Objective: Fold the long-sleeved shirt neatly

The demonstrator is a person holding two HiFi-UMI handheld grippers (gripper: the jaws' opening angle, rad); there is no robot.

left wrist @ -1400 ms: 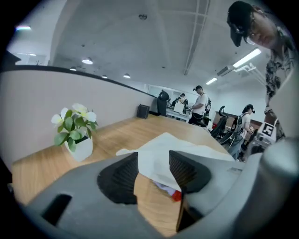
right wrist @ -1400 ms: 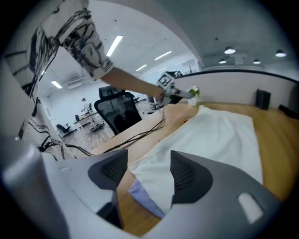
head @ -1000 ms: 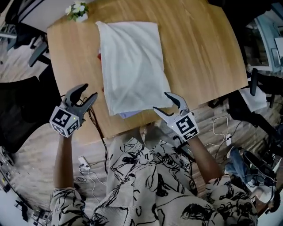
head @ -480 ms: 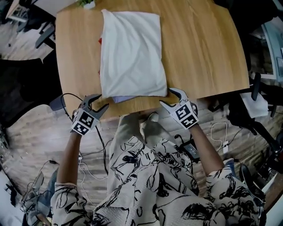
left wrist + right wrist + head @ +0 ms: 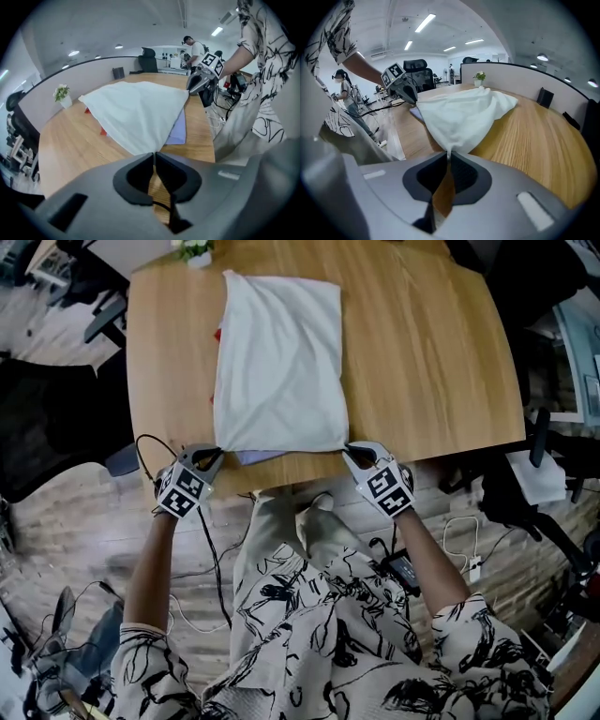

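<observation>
Head view: left gripper (image 5: 212, 456) and right gripper (image 5: 352, 452) (both angled down) just pinched the shirt (image 5: 281, 362) by its near corners.

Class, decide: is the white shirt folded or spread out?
Folded: the shirt lies as a compact rectangle, with no sleeves showing.

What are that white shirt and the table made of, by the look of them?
Shirt: soft thin cloth, perhaps cotton, matte; it creases and sags in soft folds. Table: wood or wood-look laminate, I can't tell which; pale, smooth, with straight grain lines.
</observation>
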